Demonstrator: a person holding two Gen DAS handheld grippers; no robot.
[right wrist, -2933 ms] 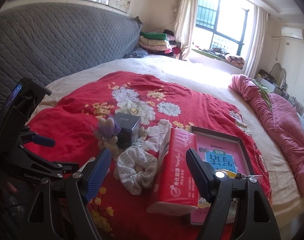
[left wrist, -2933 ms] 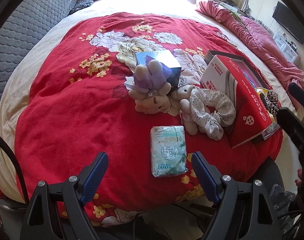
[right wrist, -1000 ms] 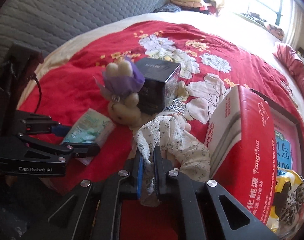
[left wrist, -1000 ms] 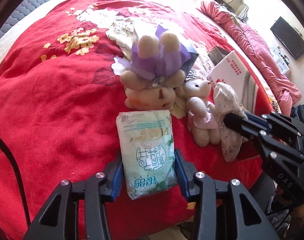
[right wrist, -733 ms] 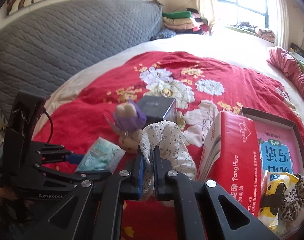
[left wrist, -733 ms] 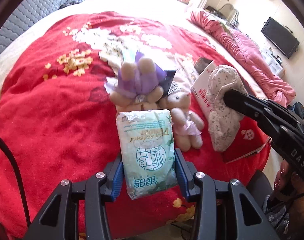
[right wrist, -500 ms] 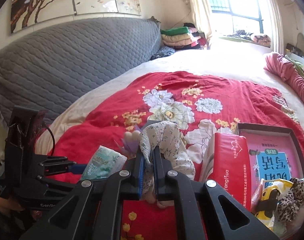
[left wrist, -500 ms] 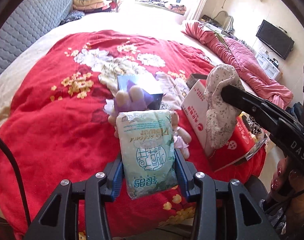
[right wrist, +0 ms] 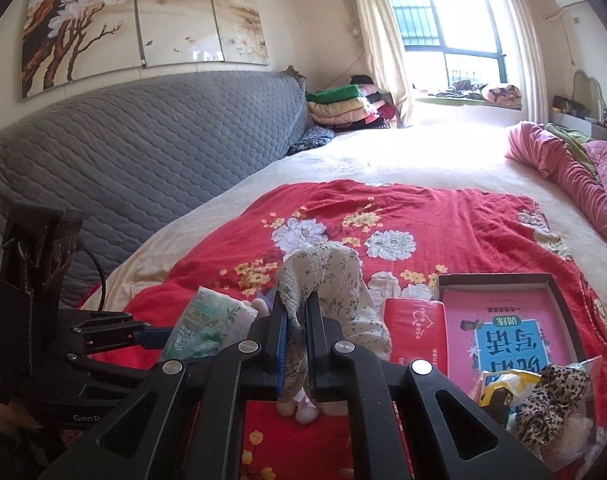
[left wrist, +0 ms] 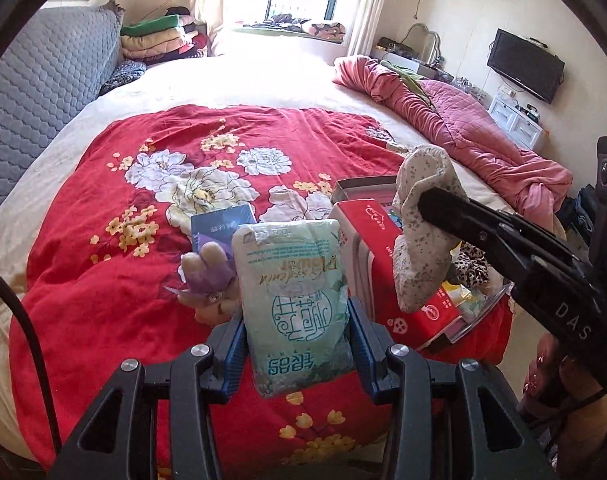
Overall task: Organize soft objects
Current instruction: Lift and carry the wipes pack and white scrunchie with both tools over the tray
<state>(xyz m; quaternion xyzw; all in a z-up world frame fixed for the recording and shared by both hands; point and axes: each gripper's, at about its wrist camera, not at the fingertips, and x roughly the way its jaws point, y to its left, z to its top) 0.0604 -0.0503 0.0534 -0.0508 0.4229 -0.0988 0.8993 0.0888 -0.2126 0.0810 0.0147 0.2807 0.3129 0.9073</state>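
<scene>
holding both loads above the red quilt [left wrist: 83,280], we pinch the green tissue pack [left wrist: 295,304] in our left gripper [left wrist: 297,354] and the floral scrunchie [right wrist: 327,280] in our right gripper [right wrist: 294,344]. a dark shallow box [right wrist: 559,292] on the quilt holds a pink book [right wrist: 503,320], a red tissue box [right wrist: 413,332] just beside it.

The tissue pack [left wrist: 377,272] lay on the blanket [left wrist: 103,272], right of the plush toy [left wrist: 207,280]. A small box [left wrist: 219,226] sat behind the toy, and a tray [right wrist: 559,292] lay right of the pack near the blanket's right edge.
</scene>
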